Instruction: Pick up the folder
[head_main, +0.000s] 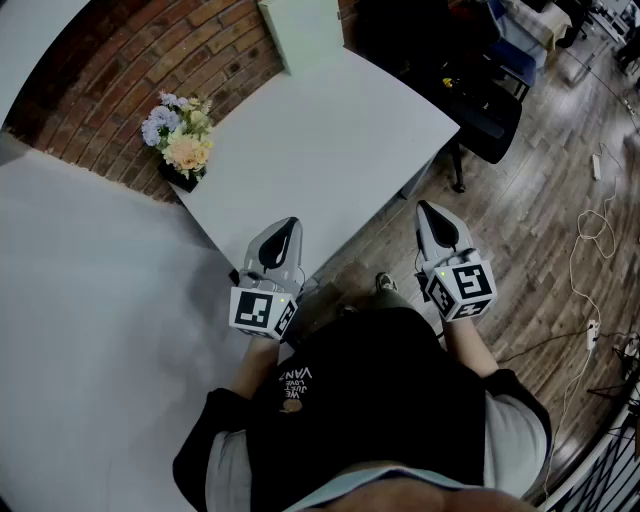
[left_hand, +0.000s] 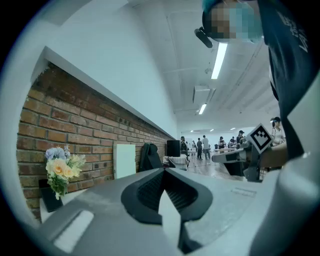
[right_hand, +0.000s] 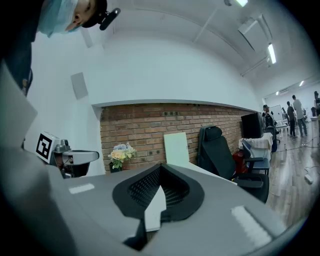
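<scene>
The folder (head_main: 300, 30) is a pale green board standing upright against the brick wall at the far end of the white table (head_main: 340, 140). It also shows in the left gripper view (left_hand: 125, 159) and the right gripper view (right_hand: 176, 147). My left gripper (head_main: 288, 227) hovers at the table's near edge, jaws shut and empty (left_hand: 164, 172). My right gripper (head_main: 430, 210) hangs beyond the table's right side over the floor, also shut with nothing in it (right_hand: 161, 170). Both are far short of the folder.
A bunch of flowers in a dark pot (head_main: 180, 140) stands at the table's left corner by the brick wall. A black office chair (head_main: 485, 105) sits off the table's far right. Cables (head_main: 590, 235) lie on the wooden floor. People stand far down the room (left_hand: 202, 146).
</scene>
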